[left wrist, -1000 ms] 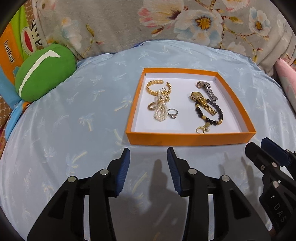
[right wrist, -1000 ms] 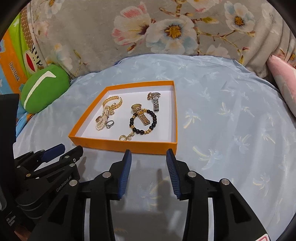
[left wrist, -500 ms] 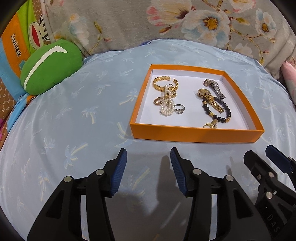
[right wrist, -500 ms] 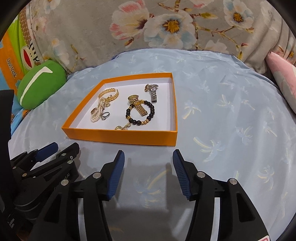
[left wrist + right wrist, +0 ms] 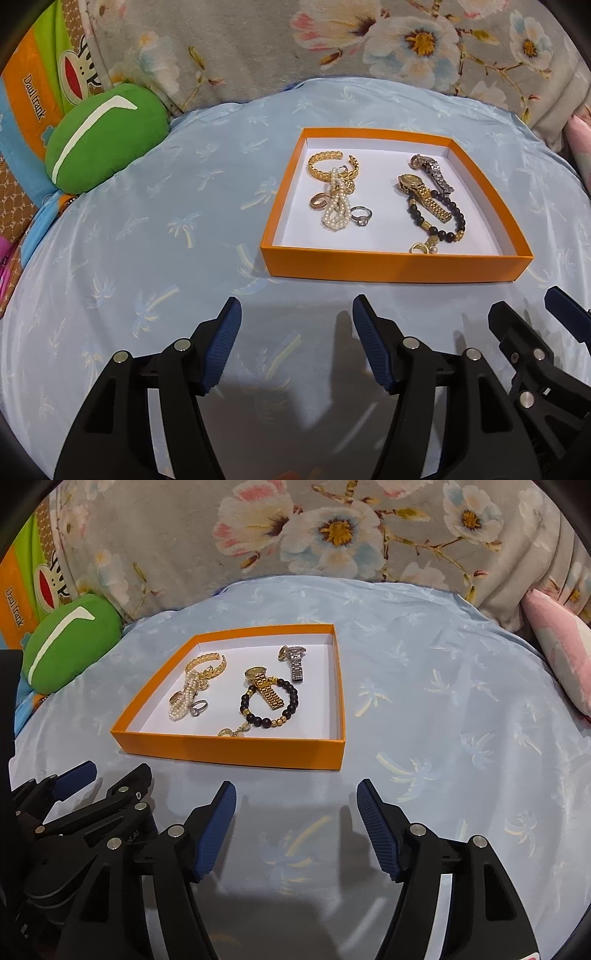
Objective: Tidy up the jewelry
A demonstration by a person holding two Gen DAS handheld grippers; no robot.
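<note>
on the pale blue cloth (image 5: 155, 236) sits a flat orange box (image 5: 395, 266) with all the jewelry inside. both the left gripper (image 5: 295, 325) and right gripper (image 5: 295, 805) are wide open, holding nothing. the white pearl string (image 5: 338, 206) looks floppy and light; pinch its middle. the small silver ring (image 5: 360, 215) looks tiny and slippery.

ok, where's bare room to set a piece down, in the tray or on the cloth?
In the orange tray: a bare white strip between the pearl bracelet and the beaded bracelet, and the near-left corner. Its far half is crowded. Outside: blue cloth left of the tray toward the green cushion, and right of it in the right wrist view.
</note>
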